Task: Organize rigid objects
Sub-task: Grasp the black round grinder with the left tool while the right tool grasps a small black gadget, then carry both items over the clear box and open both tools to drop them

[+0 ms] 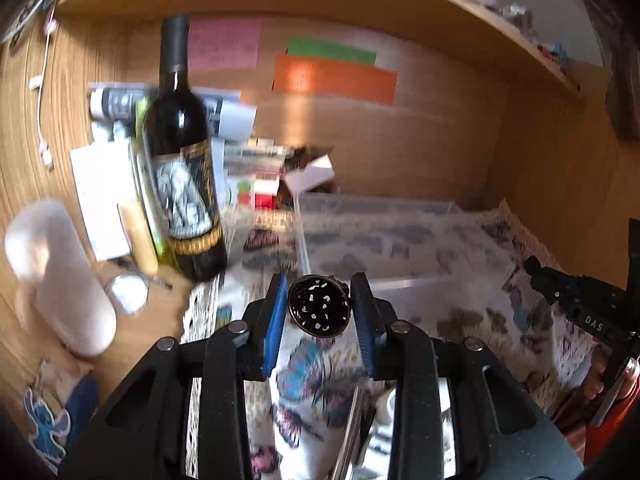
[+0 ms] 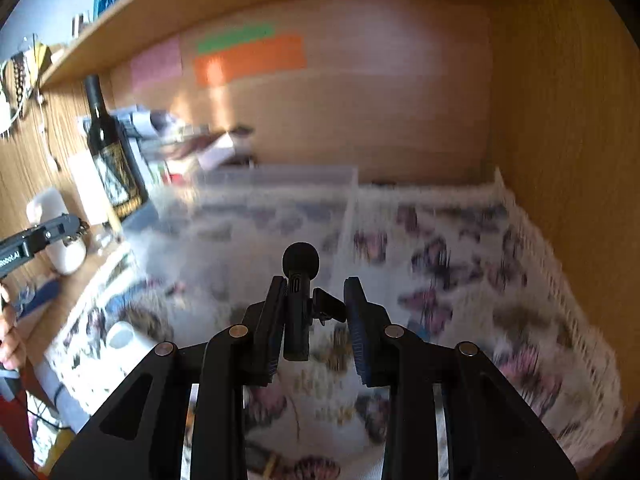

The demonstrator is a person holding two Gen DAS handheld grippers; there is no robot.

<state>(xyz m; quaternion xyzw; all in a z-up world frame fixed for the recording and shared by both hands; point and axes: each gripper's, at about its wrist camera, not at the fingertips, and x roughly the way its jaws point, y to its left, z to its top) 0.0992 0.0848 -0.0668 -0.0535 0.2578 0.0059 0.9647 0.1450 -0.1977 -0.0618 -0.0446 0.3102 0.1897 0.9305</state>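
My left gripper [image 1: 319, 307] is shut on a round black disc with white flecks [image 1: 319, 306], held above the butterfly-print cloth [image 1: 304, 376]. My right gripper [image 2: 316, 312] is shut on a small black clip-on microphone [image 2: 299, 292] with a foam head; its clip sticks out to the right. Both hang in front of a clear plastic bin [image 1: 384, 236], which also shows in the right wrist view [image 2: 256, 200]. The right gripper shows at the right edge of the left wrist view [image 1: 576, 296]; the left one shows at the left edge of the right wrist view [image 2: 44, 236].
A dark wine bottle [image 1: 182, 152] stands left of the bin with papers and boxes behind it. A white bottle [image 1: 60, 276] and a small white lid [image 1: 129, 292] sit on the wooden desk at left. Wooden walls close the back and right; a shelf runs overhead.
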